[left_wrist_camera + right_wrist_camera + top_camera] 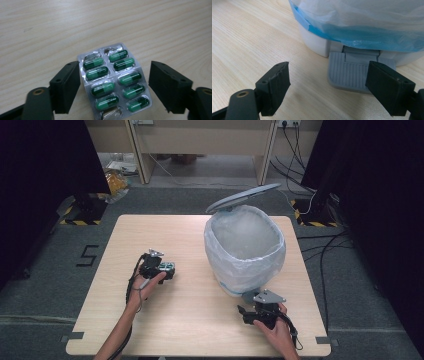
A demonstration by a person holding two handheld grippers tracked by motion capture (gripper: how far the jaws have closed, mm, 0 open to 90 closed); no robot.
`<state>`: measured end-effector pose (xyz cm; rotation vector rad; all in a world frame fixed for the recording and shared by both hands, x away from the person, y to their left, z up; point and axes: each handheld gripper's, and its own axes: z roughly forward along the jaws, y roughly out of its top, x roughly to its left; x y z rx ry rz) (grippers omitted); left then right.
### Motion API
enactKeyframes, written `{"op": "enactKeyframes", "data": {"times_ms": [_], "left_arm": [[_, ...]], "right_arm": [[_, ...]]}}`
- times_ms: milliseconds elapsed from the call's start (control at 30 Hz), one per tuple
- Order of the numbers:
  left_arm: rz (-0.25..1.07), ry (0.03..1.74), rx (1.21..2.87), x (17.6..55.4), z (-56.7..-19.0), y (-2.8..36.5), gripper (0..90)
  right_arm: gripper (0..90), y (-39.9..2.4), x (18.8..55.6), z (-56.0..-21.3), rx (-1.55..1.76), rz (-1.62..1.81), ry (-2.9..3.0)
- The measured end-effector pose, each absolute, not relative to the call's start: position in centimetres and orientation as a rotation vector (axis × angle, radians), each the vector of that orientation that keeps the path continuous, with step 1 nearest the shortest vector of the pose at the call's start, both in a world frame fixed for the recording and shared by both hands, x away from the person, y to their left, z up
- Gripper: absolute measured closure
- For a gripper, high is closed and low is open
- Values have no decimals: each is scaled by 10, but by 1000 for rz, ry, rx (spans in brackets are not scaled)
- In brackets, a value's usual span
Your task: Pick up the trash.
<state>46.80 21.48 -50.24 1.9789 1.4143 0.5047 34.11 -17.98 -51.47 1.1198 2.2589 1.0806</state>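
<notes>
A: Left side first, what's it on?

B: Left gripper (pixel 167 269) sits low over the wooden table (pixel 190 320), mid-left. A blister pack of green capsules (pixel 113 81) lies between its jaws in the left gripper view. Left jaw edge is right at the pack's side; right jaw stands clear with table showing in the gap. So not clamped, pads aren't pressing it from both sides.

A: Pack flat on the table?

B: Looks flat, foil face up, two columns of capsules, a few pockets at the top and bottom already popped and crumpled. In the high view the blister pack (pixel 168 267) is a small green patch at the gripper tip.

A: Right side?

B: Right gripper (pixel 245 312) rests near the front right of the table, jaws spread wide, nothing between them. It faces the pedal bin (pixel 245 280). In the right gripper view the grey ribbed foot pedal (pixel 348 72) sits just beyond the jaws, not touched.

A: Bin state?

B: White pedal bin, lined with a translucent bag (pixel 245 237) with a blue rim band, lid (pixel 244 196) tipped up at the back. Bin is well apart from the pack.
</notes>
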Motion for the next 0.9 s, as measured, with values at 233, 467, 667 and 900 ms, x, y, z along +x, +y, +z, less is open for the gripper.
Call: {"op": "enactKeyframes", "data": {"times_ms": [233,467,667,900], "left_arm": [[520,1437,2026,475,-510,208,224],[516,1410,2006,474,-510,211,338],[515,1375,1975,467,-504,212,338],[493,1320,1926,459,-485,212,338]], "right_arm": [[196,-180,341,-515,1119,1081,2256],[196,-179,341,-515,1117,1077,2257],[196,-179,341,-515,1116,1078,2256],[196,-179,341,-515,1117,1079,2256]]}}
